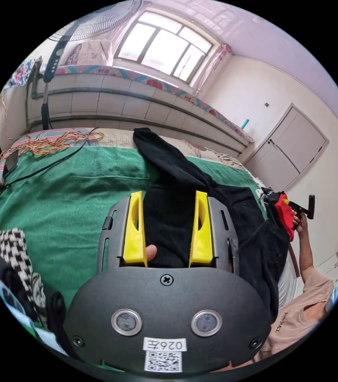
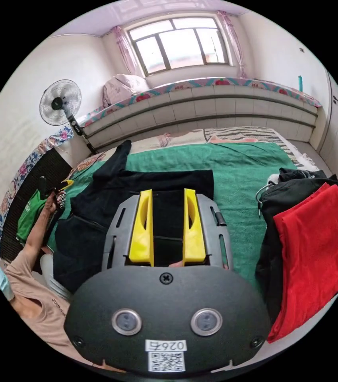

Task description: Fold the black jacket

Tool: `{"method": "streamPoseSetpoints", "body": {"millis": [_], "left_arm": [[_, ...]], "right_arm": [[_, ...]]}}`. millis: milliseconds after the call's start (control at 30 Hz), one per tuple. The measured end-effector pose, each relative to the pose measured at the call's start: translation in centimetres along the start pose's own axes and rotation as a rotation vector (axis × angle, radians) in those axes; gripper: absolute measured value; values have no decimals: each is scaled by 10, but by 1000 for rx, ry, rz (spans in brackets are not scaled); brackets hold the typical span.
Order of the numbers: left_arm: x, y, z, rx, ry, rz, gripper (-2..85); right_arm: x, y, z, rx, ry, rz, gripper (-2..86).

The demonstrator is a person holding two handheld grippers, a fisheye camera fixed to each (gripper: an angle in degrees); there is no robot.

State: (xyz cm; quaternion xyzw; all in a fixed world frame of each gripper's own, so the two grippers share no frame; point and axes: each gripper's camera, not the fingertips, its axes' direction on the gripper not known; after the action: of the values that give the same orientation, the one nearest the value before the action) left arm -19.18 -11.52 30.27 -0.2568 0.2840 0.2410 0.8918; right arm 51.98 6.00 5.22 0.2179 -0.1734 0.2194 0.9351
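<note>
**Black jacket spread on the green bed cover, both jaws parted**

Black jacket (image 2: pixel 109 199) lies flat on the green bed cover (image 2: pixel 240 187), toward the person's side of the bed, with one sleeve (image 1: pixel 165 155) reaching diagonally away toward the tiled ledge (image 2: pixel 216 107) under the window (image 2: pixel 181 43). In the right gripper view the jacket's far edge runs straight across the cover, and past it the cover lies bare up to the patterned sheet by the ledge. In the left gripper view a broad stretch of cover is open beside the sleeve, bounded by a tangle of orange cord (image 1: pixel 49 143) and a black cable near the far edge.

Left gripper (image 1: pixel 169 234) hangs above the jacket, its yellow jaws standing apart with black cloth showing between them; a fingertip shows at the base of one jaw. Whether the jaws press the cloth I cannot tell. Right gripper (image 2: pixel 168 230) likewise hovers over the jacket with jaws apart and gripping nothing.

A red cloth (image 2: pixel 316 254) over dark garments sits at the bed's edge, well apart from the jacket. A standing fan (image 2: pixel 60 102) stands near the ledge.
</note>
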Motion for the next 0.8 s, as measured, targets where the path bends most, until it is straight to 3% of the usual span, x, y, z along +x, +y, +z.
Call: {"method": "streamPoseSetpoints", "body": {"millis": [167,300,367,433,500,633,733,800], "left_arm": [[-12,-77,108,-251,-65,9,294],[2,-112,183,-451,132,46,373],[33,-126,211,-578,-138,142,305],[58,-128,228,-654,-280,279,184],[74,-139,210,-581,-156,304,34],[78,-162,151,-377,-52,341,6],[43,-181,122,-209,47,235,-1],[4,-191,128,-172,91,114,-2]], "right_arm": [[100,-54,145,-141,67,138,155],[141,-63,223,-263,-31,219,191],[127,-62,241,-286,190,105,103],[115,-63,238,-291,173,38,39],[102,-65,217,-243,194,-34,21],[66,-69,139,-70,203,-179,12],[54,-89,113,31,289,-241,14],[71,-116,133,-21,303,-238,28]]}}
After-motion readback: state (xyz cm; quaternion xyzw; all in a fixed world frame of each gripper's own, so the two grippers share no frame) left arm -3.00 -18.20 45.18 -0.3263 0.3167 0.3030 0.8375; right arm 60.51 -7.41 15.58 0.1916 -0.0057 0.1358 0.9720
